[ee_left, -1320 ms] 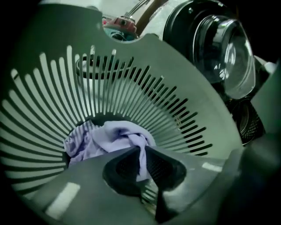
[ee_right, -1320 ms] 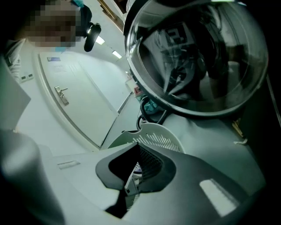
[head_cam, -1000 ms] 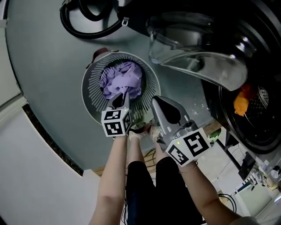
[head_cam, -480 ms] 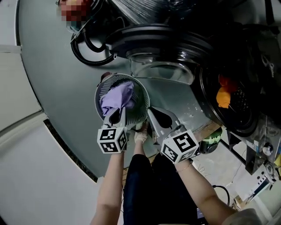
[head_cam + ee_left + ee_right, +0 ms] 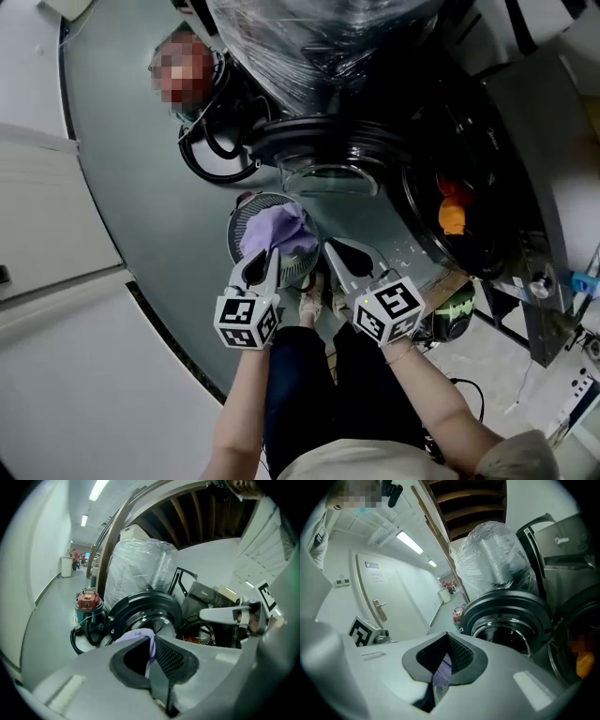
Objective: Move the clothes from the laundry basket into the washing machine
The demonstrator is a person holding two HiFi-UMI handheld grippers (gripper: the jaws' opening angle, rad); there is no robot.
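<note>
We are holding the left gripper clenched on a lavender garment. In the left gripper view the cloth is sitting pinched between the two jaws and folding over their tips. Seen from the head view, the bulk of the garment is bunching just beyond that gripper's tips, directly over the round grey slotted laundry basket, which is standing on the grey floor below both grippers.

We are carrying the right gripper just beside the left one, its jaws pressed together tip to tip with nothing pinched at the tips. In the right gripper view a strip of lavender is showing through the gap behind those tips, with the basket's slots beneath it.

Ahead of both grippers the washing machine's round door is standing open, a black ring around clear glass. Off to the right of the right gripper the drum opening is gaping dark, and an orange garment is lying inside it.

Beyond the left gripper and to its left, a red-topped vacuum cleaner is sitting with its black hose coiling on the floor. A plastic-wrapped appliance is rising behind the open door.
</note>
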